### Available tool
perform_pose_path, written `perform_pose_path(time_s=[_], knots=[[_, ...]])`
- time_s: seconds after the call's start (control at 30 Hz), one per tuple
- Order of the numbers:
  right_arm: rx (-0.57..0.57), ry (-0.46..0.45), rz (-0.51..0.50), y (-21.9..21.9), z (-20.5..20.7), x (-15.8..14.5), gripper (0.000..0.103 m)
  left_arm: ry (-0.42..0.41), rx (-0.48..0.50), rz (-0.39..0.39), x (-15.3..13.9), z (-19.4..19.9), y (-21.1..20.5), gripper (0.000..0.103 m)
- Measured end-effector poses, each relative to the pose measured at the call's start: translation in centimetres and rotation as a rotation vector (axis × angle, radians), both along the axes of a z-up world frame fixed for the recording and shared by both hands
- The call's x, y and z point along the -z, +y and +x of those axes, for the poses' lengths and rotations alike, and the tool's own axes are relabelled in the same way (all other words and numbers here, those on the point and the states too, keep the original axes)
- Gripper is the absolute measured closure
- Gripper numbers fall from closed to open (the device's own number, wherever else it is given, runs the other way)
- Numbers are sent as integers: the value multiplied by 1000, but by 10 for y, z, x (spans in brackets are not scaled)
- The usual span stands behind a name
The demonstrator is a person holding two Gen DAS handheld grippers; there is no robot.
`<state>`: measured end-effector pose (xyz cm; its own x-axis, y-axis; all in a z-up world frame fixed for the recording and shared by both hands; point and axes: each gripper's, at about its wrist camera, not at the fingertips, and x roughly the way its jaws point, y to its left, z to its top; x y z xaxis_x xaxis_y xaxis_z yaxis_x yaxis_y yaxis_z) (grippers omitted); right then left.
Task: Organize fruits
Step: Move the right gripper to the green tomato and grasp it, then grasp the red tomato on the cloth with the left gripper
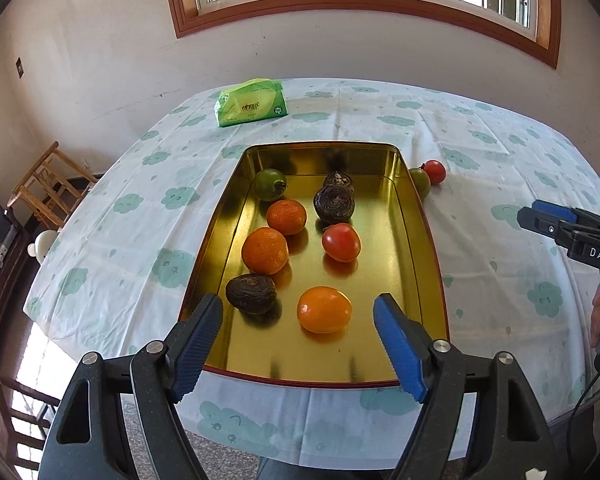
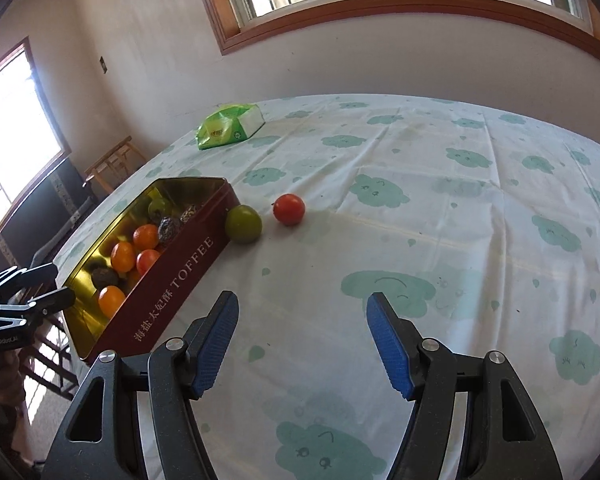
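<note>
A gold-lined red tin (image 1: pixel 416 240) (image 2: pixel 172 276) holds several fruits: oranges (image 1: pixel 324 309), a red tomato (image 1: pixel 341 242), a green tomato (image 1: pixel 269 184) and dark wrinkled fruits (image 1: pixel 251 293). My left gripper (image 1: pixel 298 320) is open and empty, hovering over the tin's near end above an orange. Outside the tin's far right corner lie a green tomato (image 2: pixel 243 223) (image 1: pixel 420 182) and a red tomato (image 2: pixel 288 209) (image 1: pixel 435 171). My right gripper (image 2: pixel 302 316) is open and empty over the tablecloth, right of the tin and nearer than the two loose tomatoes.
A green tissue pack (image 1: pixel 251 103) (image 2: pixel 230 125) lies at the table's far left. The round table (image 2: pixel 460 220) has a cloud-print cloth. A wooden chair (image 1: pixel 44 184) stands off the left edge. A wall and window lie beyond.
</note>
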<state>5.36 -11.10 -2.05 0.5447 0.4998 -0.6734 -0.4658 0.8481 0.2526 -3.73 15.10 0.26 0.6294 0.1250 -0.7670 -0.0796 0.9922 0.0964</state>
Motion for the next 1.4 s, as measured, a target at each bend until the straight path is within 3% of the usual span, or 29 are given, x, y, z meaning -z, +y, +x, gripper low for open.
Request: perform_pose_path(time_s=[0.1,0.33,0.4,0.63,0.73,0.77,0.93,1.1,1.23,1.4], knots=[[-165,-48,-38,35,10,-8,37,1,21,27,0,-2,-8,27],[-477,-127,-311,108,43,-7,41,-1,14,38,-7,-2,-6,24],[-526,-120,-392,120,55,1,44,-1,14,37,-9,0,-5,24],[-646,-102,-498,146,77,14,45,19,35,49,-6,9,-9,23],[-667,-62,-551,156,83,30,64,28,35,48,-4,13,-9,23],[-661,-63,-542,156,82,32,65,28,33,48,-4,13,-9,23],[-533,-39,-419,122,63,26,66,7,42,53,-11,16,-9,23],[-179,-10,-228,10,31,17,66,-18,110,73,-21,23,-24,23],[99,28,-192,-82,13,20,66,-23,248,47,-32,41,-52,23],[292,58,-199,-149,7,26,66,-29,412,56,-44,86,-94,22]])
